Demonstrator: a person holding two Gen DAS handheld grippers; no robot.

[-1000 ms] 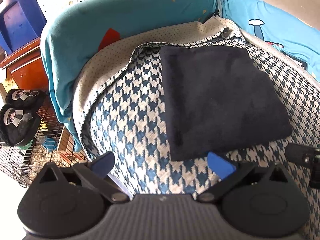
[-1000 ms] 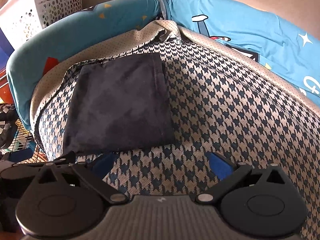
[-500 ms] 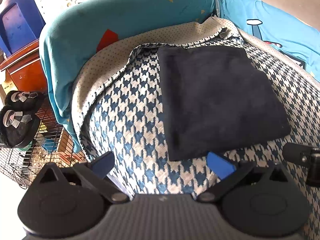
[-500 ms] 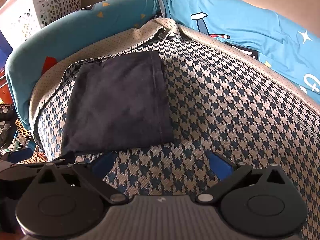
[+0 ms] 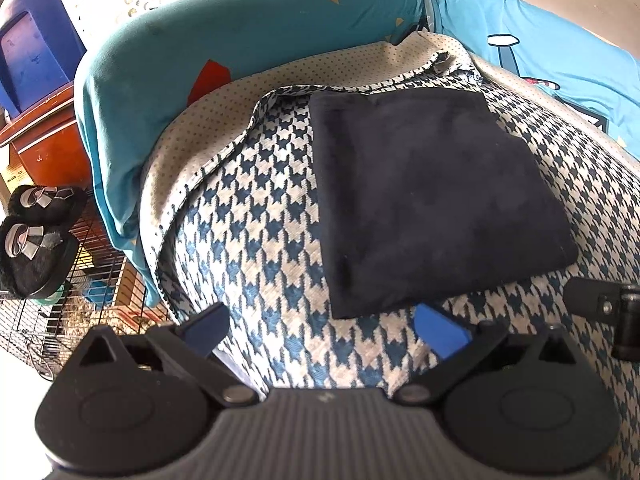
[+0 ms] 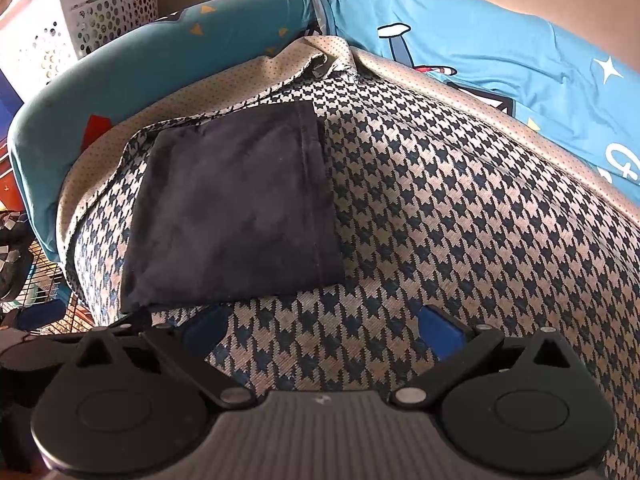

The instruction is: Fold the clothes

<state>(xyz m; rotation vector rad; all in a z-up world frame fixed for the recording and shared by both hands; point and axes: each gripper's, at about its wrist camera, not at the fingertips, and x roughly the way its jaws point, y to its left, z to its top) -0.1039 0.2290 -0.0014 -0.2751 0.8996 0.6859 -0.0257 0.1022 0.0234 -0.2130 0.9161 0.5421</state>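
On the houndstooth cover a folded dark cloth is laid flat, its near edge just ahead of both claws. Left claw is held wide open and empty, its right pad just beside the cloth's near corner. Right claw is likewise spread wide, nothing gripped, with bare cover seen between its pads. Blue bedding is seen behind the cover. A white basket and black slippers are noted at left.
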